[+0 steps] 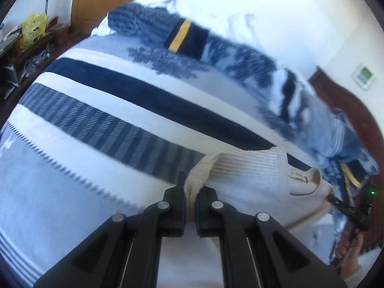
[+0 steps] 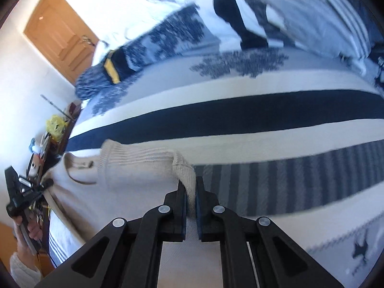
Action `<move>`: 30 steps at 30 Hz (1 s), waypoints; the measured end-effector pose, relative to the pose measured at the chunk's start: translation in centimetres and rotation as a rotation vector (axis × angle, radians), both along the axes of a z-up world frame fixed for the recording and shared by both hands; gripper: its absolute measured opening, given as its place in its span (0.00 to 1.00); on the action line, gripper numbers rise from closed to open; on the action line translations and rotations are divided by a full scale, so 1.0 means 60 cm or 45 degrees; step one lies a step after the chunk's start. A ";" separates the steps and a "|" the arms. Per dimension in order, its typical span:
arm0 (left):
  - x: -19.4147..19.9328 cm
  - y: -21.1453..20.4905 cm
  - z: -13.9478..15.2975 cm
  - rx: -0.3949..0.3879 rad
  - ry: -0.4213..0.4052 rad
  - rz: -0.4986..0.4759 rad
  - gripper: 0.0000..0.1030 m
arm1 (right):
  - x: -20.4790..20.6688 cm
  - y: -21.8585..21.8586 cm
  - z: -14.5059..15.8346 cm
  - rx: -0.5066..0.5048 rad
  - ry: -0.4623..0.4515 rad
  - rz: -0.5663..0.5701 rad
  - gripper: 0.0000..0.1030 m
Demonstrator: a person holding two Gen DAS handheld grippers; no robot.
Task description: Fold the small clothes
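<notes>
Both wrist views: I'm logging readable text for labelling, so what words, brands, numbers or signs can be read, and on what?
None can be read.
Neck tag inside the cream sweater: dark marks, too small and blurred.
Yellow plastic bag: dark print, blurred.
Green-and-white framed sign on the wall: too small to read.
Blue patterned bedding: stripes and motifs only, no lettering.
</notes>
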State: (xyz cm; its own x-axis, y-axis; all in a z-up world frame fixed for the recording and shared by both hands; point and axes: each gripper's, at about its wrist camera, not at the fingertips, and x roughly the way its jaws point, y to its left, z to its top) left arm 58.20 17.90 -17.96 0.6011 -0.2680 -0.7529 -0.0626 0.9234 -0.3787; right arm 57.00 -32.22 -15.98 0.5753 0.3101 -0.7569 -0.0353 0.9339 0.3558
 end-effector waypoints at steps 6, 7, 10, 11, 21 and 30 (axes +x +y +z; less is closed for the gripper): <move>-0.246 0.005 0.057 0.030 -0.107 -0.065 0.05 | -0.228 0.000 0.077 0.033 -0.118 0.073 0.05; -0.285 0.003 0.055 0.032 -0.112 -0.067 0.05 | -0.265 0.002 0.081 0.039 -0.124 0.087 0.05; -0.383 -0.006 0.011 0.046 -0.054 -0.050 0.05 | -0.367 0.008 0.079 0.048 -0.138 0.108 0.05; -0.411 -0.009 -0.012 0.022 -0.025 -0.040 0.05 | -0.397 0.007 0.068 0.070 -0.125 0.110 0.05; -0.549 -0.029 -0.206 -0.091 0.194 0.081 0.06 | -0.586 -0.034 -0.115 0.271 -0.004 -0.068 0.05; -0.578 -0.041 -0.233 -0.074 0.196 0.099 0.30 | -0.627 -0.018 -0.253 0.208 0.136 -0.217 0.13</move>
State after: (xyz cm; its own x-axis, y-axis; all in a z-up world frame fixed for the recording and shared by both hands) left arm 23.51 15.43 -31.92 0.5002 -0.2713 -0.8223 -0.1941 0.8903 -0.4119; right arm 19.39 -33.30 -31.17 0.5489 0.3391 -0.7640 0.1633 0.8529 0.4959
